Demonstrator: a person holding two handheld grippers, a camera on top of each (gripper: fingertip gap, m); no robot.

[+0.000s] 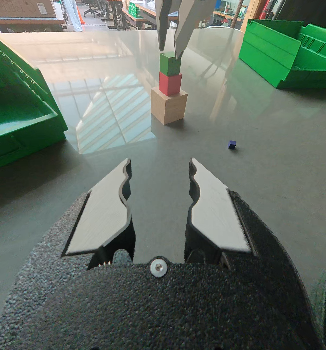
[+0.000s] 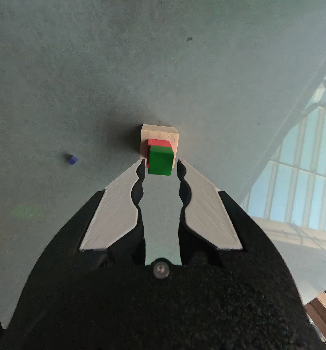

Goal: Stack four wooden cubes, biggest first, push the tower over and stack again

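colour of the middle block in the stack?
Red: the middle block sits between green and bare wood. Clearest in the left wrist view.

No writing can be read in either view. In the left wrist view, at eleven o'clock, a brown cardboard box (image 1: 22, 8) carries a white paper label (image 1: 43, 9) and faint dark printing, both too blurred to make out. At nine o'clock, a green plastic bin (image 1: 26, 113) bears a row of small white tick marks (image 1: 12, 61) along its sloping edge, with no legible figures.
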